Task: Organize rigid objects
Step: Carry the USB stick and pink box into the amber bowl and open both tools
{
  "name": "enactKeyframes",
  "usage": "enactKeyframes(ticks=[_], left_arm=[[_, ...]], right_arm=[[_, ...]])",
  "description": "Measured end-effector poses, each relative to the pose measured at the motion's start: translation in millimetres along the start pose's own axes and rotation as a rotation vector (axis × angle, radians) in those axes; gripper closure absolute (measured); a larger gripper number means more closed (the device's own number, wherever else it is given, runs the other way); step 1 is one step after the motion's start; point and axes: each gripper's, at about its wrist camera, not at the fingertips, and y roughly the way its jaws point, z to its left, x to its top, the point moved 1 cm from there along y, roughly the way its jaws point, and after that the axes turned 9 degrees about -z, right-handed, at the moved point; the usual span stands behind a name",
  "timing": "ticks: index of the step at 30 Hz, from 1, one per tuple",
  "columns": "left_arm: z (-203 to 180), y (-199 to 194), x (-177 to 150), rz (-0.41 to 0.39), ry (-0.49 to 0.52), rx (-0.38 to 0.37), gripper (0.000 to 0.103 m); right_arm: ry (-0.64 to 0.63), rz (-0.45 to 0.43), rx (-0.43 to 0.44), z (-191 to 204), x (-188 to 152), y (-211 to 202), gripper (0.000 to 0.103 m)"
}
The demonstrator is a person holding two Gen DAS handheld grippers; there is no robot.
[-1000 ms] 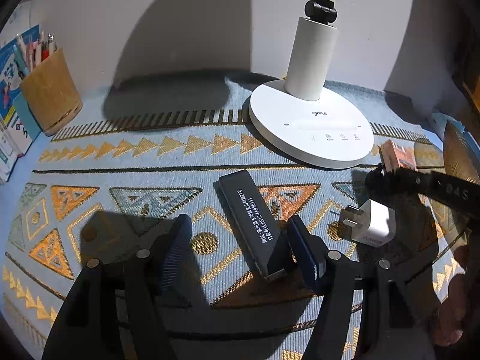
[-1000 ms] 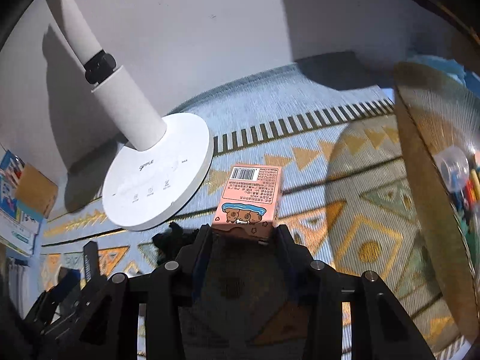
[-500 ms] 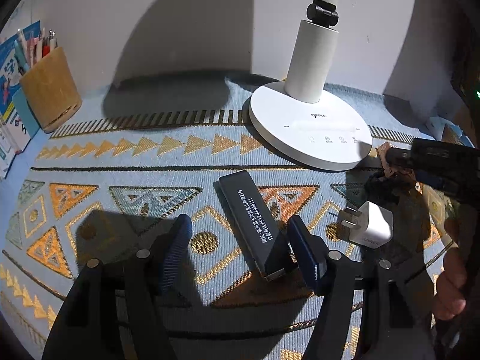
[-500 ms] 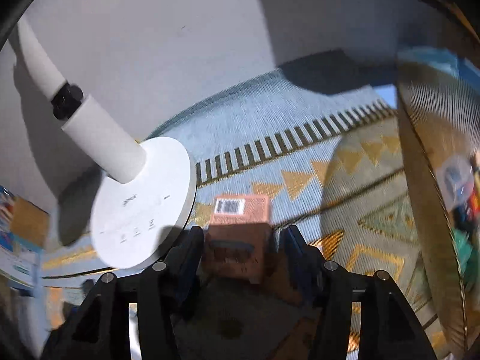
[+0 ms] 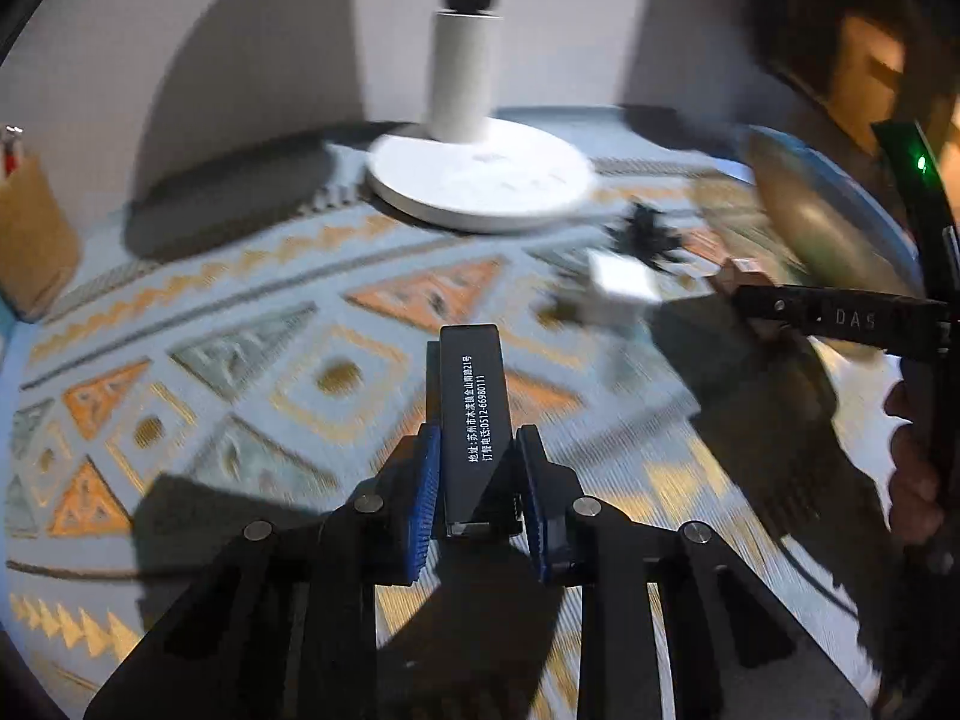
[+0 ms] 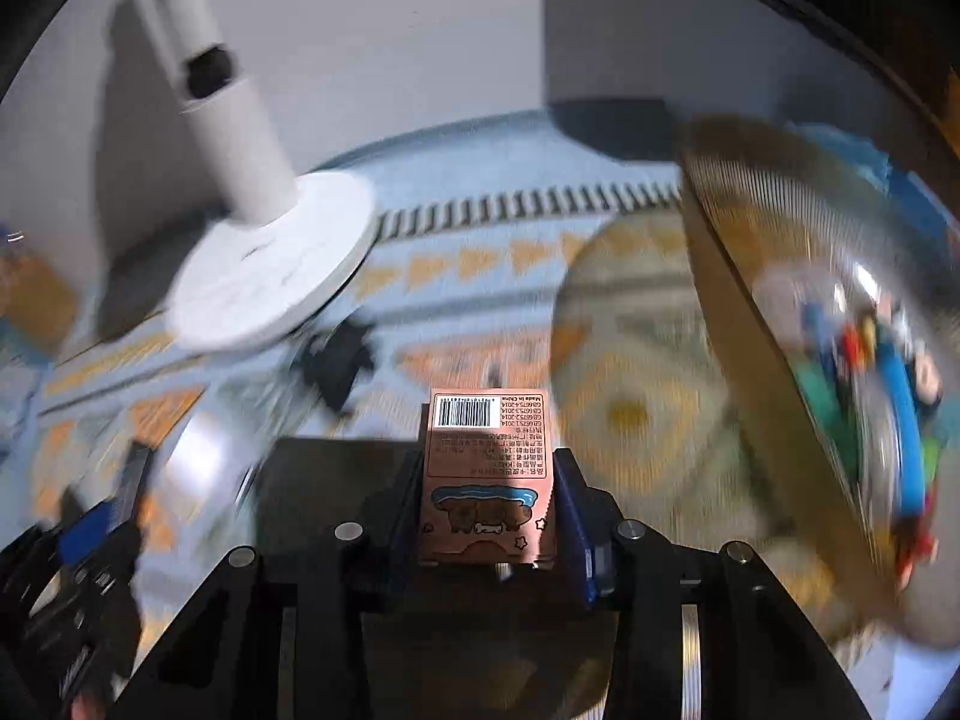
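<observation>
Presently we list: left gripper, fingers clamped on the black box, lengthwise between them for carrying; right gripper, closed on the pink carton, the basket just right of its fingers, likely its destination.

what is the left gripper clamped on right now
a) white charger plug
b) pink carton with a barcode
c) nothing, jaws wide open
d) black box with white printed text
d: in the left wrist view the left gripper has its blue pads pressed against both sides of the black box, while the white charger plug lies apart on the mat and the pink carton sits in the right gripper.
</observation>
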Motion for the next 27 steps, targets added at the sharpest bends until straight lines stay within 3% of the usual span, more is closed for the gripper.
enactKeyframes(ticks=[6, 7, 9, 10, 13, 15, 17, 20, 22, 23, 25, 26, 27], left_arm=[[-3.5, -20.8, -21.7, 0.024, 0.055, -0.058, 0.08], [-5.4, -21.3, -22.4, 0.024, 0.061, -0.055, 0.076], [-6.3, -22.4, -23.6, 0.025, 0.049, -0.051, 0.055], [-7.9, -22.1, -23.4, 0.022, 0.034, -0.046, 0.053], [-11.4, -20.8, -23.4, -0.005, 0.042, 0.026, 0.052], [-14.2, -16.4, -23.5, -0.009, 0.038, 0.081, 0.052], [-15.6, -14.9, -22.8, -0.01, 0.035, 0.096, 0.052], [-15.2, -13.0, -21.0, -0.009, 0.013, 0.113, 0.054], [-15.8, -12.6, -20.1, -0.018, 0.012, 0.128, 0.064], [-16.1, -13.4, -20.2, -0.024, 0.014, 0.13, 0.077], [-16.2, -14.0, -19.9, -0.023, 0.006, 0.125, 0.082], [-16.5, -15.0, -20.4, -0.024, 0.0, 0.126, 0.082], [-16.7, -16.4, -21.0, -0.028, -0.005, 0.122, 0.082]], right_arm=[[-0.1, -0.001, 0.119, -2.6, -53.3, -40.7, 0.063], [-0.115, -0.004, 0.13, -3.1, -58.3, -44.7, 0.062], [-0.15, -0.002, 0.148, -2.2, -67.2, -51.7, 0.062], [-0.161, -0.002, 0.153, -2.5, -70.8, -54.4, 0.062], [-0.139, 0.001, 0.191, -6.7, -74.8, -59.9, 0.054], [-0.091, 0.002, 0.215, -14.3, -78.2, -62.2, 0.038], [-0.074, -0.009, 0.193, -16.4, -82.5, -66.0, 0.038], [-0.084, -0.031, 0.157, -13.4, -86.2, -70.0, 0.038], [-0.092, -0.043, 0.099, -6.2, -86.0, -69.5, 0.038], [-0.105, -0.045, 0.069, -1.9, -85.8, -67.6, 0.038], [-0.159, -0.043, -0.01, 9.4, -86.0, -63.6, 0.04], [-0.174, -0.052, -0.021, 15.3, -85.6, -63.9, 0.055], [-0.176, -0.049, -0.003, 18.6, -84.9, -64.5, 0.063]])
